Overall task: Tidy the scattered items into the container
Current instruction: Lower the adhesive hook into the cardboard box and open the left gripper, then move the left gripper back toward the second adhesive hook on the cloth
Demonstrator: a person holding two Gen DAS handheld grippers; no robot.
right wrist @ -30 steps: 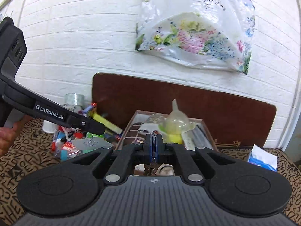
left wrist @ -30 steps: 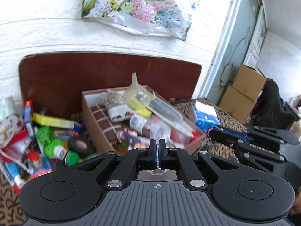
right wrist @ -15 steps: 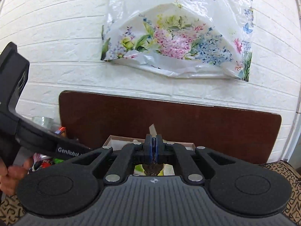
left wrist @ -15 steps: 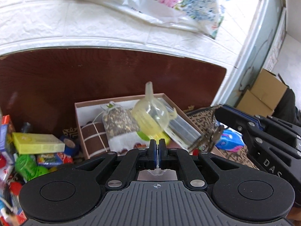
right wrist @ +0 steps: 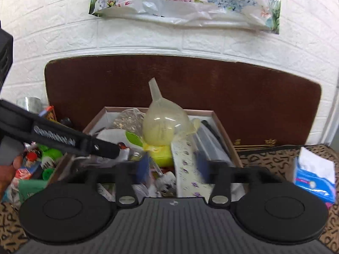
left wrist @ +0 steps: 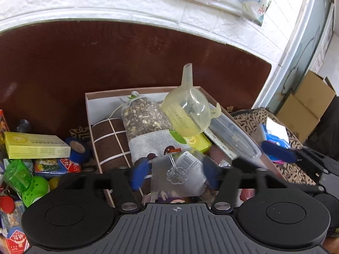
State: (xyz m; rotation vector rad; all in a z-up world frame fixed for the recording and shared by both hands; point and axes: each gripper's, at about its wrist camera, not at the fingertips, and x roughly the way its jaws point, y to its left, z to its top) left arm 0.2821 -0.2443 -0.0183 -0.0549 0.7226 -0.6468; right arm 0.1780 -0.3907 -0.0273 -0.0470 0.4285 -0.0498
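Two grippers sit over the cardboard box (left wrist: 146,91), both with jaws just spread wide, blue pads blurred. Left gripper (left wrist: 173,175) has a clear packet with a flower-shaped charm (left wrist: 177,172) between its pads, not pinched; it looks to be dropping into the box, so this reads as a release. Right gripper (right wrist: 172,167) likewise: a white strip with small purple flowers (right wrist: 186,169) sits between the open pads, loose, slanting down into the box. Both tools are likely held above the box's near edge so whatever is let go lands inside rather than on the patterned cloth (right wrist: 273,158).

Box is already heaped: a clear funnel (left wrist: 186,110) lies on top with its spout pointing up and back, resting against a mesh pouch of dried bits (left wrist: 144,118); a brown checked cloth (left wrist: 110,141) lines the left side. Pile is high, so new items could slide off.

Plenty left outside: a yellow carton (left wrist: 36,148), green plastic toys (left wrist: 25,180) and small packets to the box's left, a blue-and-white pack (right wrist: 313,173) on the right.
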